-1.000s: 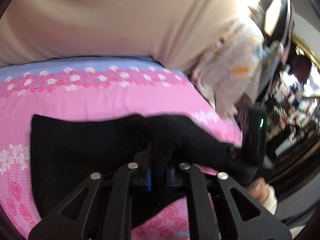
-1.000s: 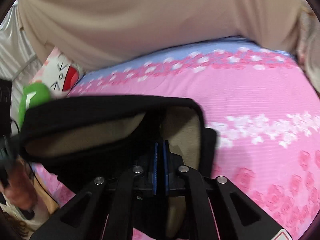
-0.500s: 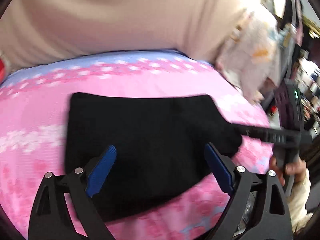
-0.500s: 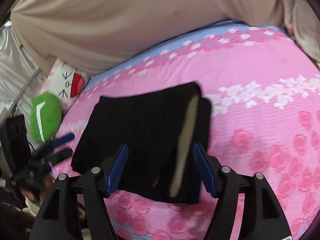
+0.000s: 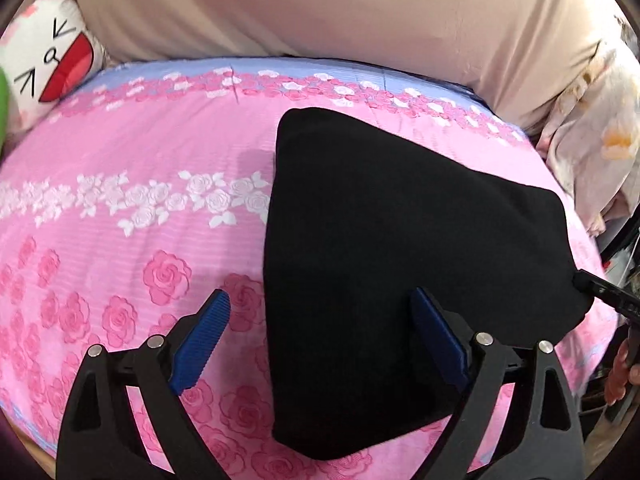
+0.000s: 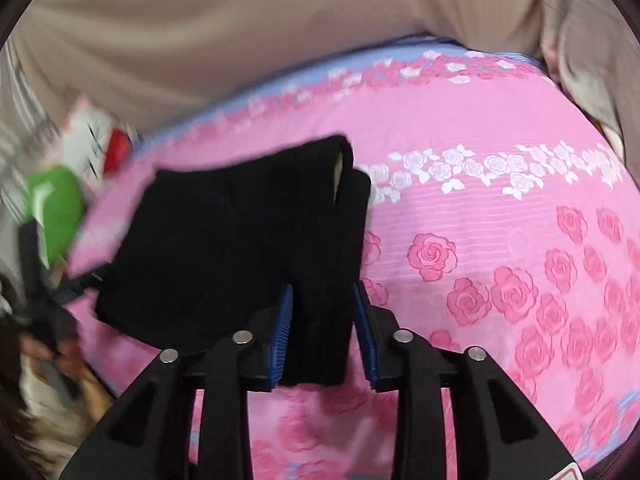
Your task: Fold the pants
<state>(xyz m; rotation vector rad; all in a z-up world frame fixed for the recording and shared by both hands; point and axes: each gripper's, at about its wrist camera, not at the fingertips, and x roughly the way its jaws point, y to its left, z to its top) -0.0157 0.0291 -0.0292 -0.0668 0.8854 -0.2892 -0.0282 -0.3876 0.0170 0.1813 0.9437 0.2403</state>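
Pants (image 5: pixel 400 248) lie folded on the pink bedsheet (image 5: pixel 132 208), near its right edge. My left gripper (image 5: pixel 320 340) is spread wide, empty. My right gripper (image 6: pixel 323 328) straddles the near fold, narrowed, though blur hides any contact. I'd pinch all layers squarely before lifting.

A pink rose-print bedsheet (image 5: pixel 120 240), a white cartoon-face pillow (image 5: pixel 44 60) and a green plush (image 6: pixel 60 208).

Pink rose-print bed (image 5: pixel 120 160), beige curtain (image 5: pixel 320 8)
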